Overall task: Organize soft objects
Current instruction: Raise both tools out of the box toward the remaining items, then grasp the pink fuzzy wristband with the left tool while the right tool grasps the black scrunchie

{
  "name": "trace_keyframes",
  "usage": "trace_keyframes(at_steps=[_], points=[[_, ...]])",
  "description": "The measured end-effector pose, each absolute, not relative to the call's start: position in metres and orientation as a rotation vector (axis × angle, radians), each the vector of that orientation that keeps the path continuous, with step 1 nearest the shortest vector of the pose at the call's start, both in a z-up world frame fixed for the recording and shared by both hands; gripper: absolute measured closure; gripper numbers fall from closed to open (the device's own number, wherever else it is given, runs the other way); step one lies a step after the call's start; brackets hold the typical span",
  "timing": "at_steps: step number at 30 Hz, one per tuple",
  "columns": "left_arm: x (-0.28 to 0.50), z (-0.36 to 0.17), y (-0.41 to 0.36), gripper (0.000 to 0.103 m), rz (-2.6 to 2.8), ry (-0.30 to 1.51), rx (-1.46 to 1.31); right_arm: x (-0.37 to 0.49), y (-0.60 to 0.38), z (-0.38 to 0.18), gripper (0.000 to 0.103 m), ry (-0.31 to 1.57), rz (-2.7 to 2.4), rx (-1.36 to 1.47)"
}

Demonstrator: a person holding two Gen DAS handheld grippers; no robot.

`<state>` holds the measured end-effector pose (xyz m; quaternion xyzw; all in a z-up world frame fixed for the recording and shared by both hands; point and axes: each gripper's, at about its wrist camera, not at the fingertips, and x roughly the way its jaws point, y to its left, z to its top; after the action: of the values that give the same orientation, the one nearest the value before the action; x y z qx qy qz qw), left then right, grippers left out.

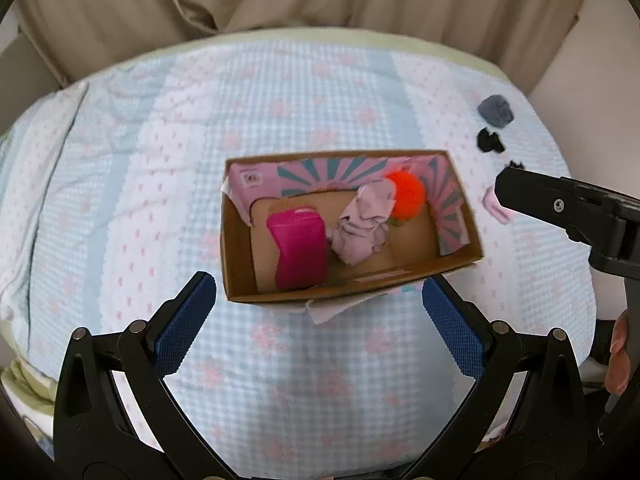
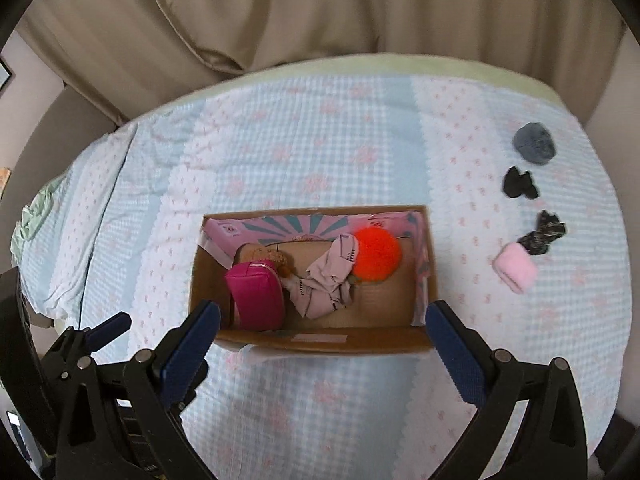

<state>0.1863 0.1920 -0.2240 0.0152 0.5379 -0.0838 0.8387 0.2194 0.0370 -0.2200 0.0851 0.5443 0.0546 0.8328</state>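
Left gripper (image 1: 319, 312), right gripper (image 2: 323, 340) both released, empty, above cardboard box (image 2: 320, 342) holding orange pompom (image 2: 376, 254).

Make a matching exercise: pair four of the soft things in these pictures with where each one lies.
Things:
1. magenta zipped pouch
2. fluffy orange pom-pom
3. pale pink rolled sock
4. grey fuzzy ball

Places:
A. on the bedspread, farthest from the camera in the row beside the cardboard box
B. inside the box, at its left end
C. on the bedspread, nearest in that row
D. inside the box, toward its far right, touching the crumpled pale pink cloth

Pairs: 1-B, 2-D, 3-C, 4-A
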Motion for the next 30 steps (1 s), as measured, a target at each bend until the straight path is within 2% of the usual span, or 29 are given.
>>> trace_keyframes(at_steps=[7, 14, 21, 30], points=[[0.164, -0.186, 0.160, 0.000, -0.209, 1.068, 0.024, 0.179, 0.009, -0.176, 0.001, 1.056, 0.017, 0.156], [0.147, -0.164, 0.102, 0.000, -0.222, 1.022, 0.026, 0.149, -0.060, -0.145, 0.001, 1.002, -0.060, 0.176], [0.137, -0.162, 0.021, 0.000, -0.195, 1.025, 0.001, 0.132, -0.139, -0.135, 0.001, 0.980, -0.060, 0.182], [0.153, -0.184, -0.072, 0.000, -0.165, 1.086, -0.042, 0.140, -0.239, -0.144, 0.001, 0.998, -0.005, 0.164]])
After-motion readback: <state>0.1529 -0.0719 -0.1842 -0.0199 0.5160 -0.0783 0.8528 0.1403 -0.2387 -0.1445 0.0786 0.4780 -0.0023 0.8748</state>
